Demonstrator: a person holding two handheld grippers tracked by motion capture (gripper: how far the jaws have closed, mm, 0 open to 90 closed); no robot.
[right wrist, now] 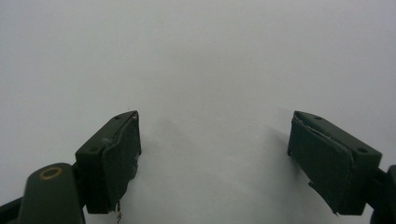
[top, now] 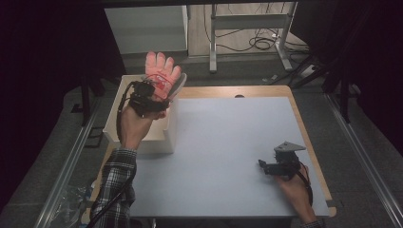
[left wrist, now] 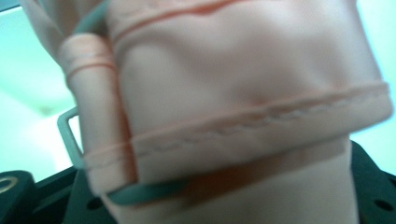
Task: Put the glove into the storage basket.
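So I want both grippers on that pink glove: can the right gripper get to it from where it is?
Probably yes. The right gripper is open with bare table between it and the pink glove, which the left gripper holds up over the white bin.

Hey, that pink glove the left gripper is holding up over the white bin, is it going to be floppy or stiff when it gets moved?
Probably soft: the pink glove shows stitched fabric folds in the left gripper view. Its fingers stand up above the left gripper, so it likely has some body. It looks light, and may sag into the white bin once released.

No legible text or labels anywhere
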